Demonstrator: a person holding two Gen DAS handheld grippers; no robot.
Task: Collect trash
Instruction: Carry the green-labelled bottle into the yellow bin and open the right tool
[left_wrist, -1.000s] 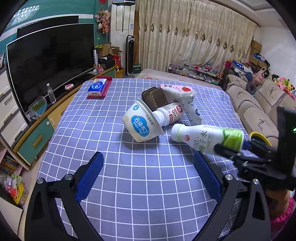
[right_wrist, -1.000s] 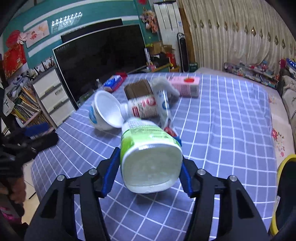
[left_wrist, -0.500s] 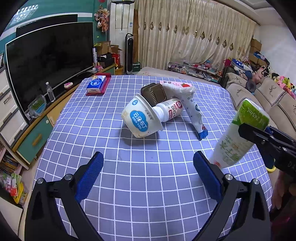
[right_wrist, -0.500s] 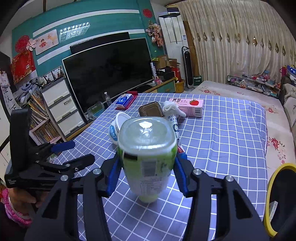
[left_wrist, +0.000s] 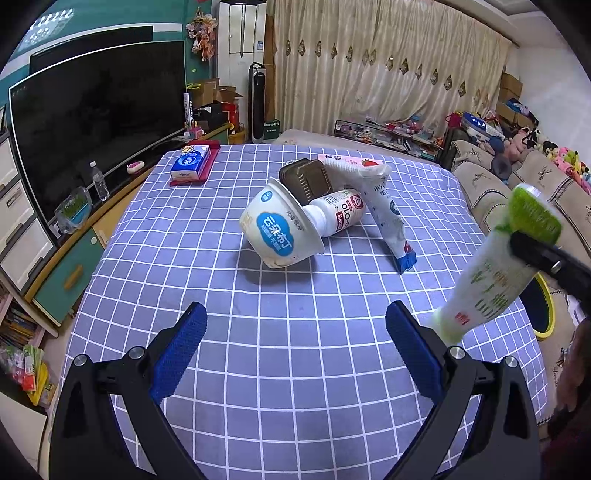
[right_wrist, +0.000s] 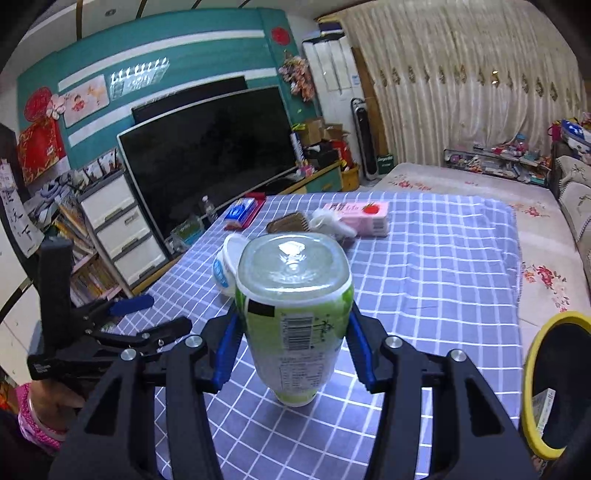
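My right gripper (right_wrist: 291, 343) is shut on a green-and-white plastic bottle (right_wrist: 293, 317), held neck down above the table; it also shows in the left wrist view (left_wrist: 495, 266) at the right. My left gripper (left_wrist: 295, 347) is open and empty over the near part of the checked tablecloth (left_wrist: 258, 369). A trash pile lies mid-table: a white pudding cup (left_wrist: 277, 232) on its side, a small white bottle (left_wrist: 336, 216), a brown tray (left_wrist: 304, 179), a squeezed tube (left_wrist: 384, 206) and a pink carton (right_wrist: 364, 218).
A yellow-rimmed bin (right_wrist: 554, 384) stands off the table's right edge, also in the left wrist view (left_wrist: 541, 306). A blue tissue pack (left_wrist: 190, 162) on a red tray lies far left. A TV (left_wrist: 92, 136) and cabinet are at the left, a sofa (left_wrist: 535, 192) at the right.
My right gripper lifted the bottle off the table, swung it to the right and tipped it from lying flat to neck down. The left gripper stayed open and nearly still.
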